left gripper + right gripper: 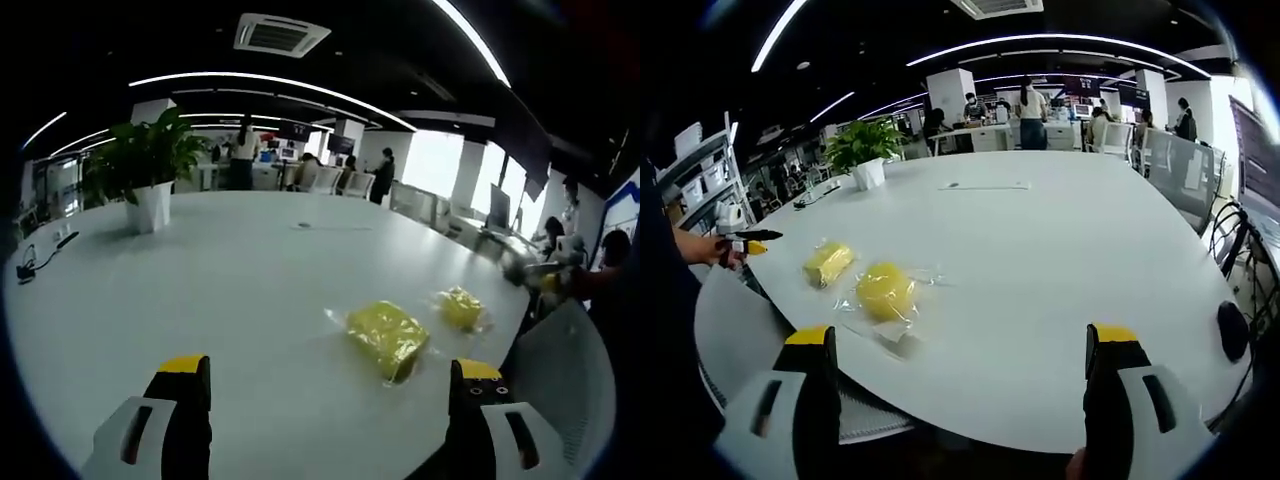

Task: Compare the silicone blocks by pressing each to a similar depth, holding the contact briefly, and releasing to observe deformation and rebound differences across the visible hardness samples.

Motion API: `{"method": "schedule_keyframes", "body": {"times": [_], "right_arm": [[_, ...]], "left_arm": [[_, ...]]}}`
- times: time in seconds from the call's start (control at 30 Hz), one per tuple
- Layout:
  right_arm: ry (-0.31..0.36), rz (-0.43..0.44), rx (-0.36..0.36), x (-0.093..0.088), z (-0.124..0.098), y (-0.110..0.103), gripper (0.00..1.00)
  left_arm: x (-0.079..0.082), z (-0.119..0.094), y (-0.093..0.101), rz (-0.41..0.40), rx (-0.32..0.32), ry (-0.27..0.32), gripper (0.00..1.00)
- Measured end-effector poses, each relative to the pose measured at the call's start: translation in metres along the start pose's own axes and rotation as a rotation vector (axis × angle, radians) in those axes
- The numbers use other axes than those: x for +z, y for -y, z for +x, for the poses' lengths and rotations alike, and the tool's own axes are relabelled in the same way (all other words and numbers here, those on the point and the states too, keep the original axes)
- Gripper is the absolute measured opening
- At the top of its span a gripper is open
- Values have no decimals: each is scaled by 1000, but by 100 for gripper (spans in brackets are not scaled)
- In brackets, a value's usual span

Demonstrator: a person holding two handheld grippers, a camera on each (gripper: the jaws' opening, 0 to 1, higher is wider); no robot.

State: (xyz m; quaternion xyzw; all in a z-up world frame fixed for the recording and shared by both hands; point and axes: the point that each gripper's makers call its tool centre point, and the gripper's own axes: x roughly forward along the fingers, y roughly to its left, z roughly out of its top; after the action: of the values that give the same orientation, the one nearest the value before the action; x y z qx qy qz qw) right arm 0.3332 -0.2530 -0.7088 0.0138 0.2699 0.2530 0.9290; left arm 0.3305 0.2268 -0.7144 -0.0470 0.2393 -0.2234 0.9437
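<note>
Two yellow silicone blocks in clear bags lie on the white table (230, 290). In the left gripper view the larger block (388, 338) sits just ahead of my right jaw, and the smaller block (461, 306) lies beyond it. My left gripper (330, 400) is open, above the table, with nothing between its jaws. In the right gripper view the rounder block (886, 290) lies ahead on the left, with the other block (828, 263) further left. My right gripper (960, 385) is open and holds nothing. A hand holds the left gripper (748, 240) at the table's left edge. The right gripper (540, 272) shows at the far right.
A potted plant (150, 170) (865, 152) stands on the far side of the table. Cables (40, 255) lie at the left edge. A grey mesh chair (565, 370) stands beside the table. A dark object (1233, 330) sits at the right. People stand in the office behind.
</note>
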Motion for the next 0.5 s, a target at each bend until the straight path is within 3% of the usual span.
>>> {"method": "schedule_keyframes", "body": {"times": [0.23, 0.5], "right_arm": [[-29, -22, 2, -7, 3, -1, 97], [-35, -35, 23, 0, 3, -9, 97]], "left_arm": [[2, 0, 1, -8, -5, -2, 100], [3, -3, 4, -26, -4, -7, 100]]}}
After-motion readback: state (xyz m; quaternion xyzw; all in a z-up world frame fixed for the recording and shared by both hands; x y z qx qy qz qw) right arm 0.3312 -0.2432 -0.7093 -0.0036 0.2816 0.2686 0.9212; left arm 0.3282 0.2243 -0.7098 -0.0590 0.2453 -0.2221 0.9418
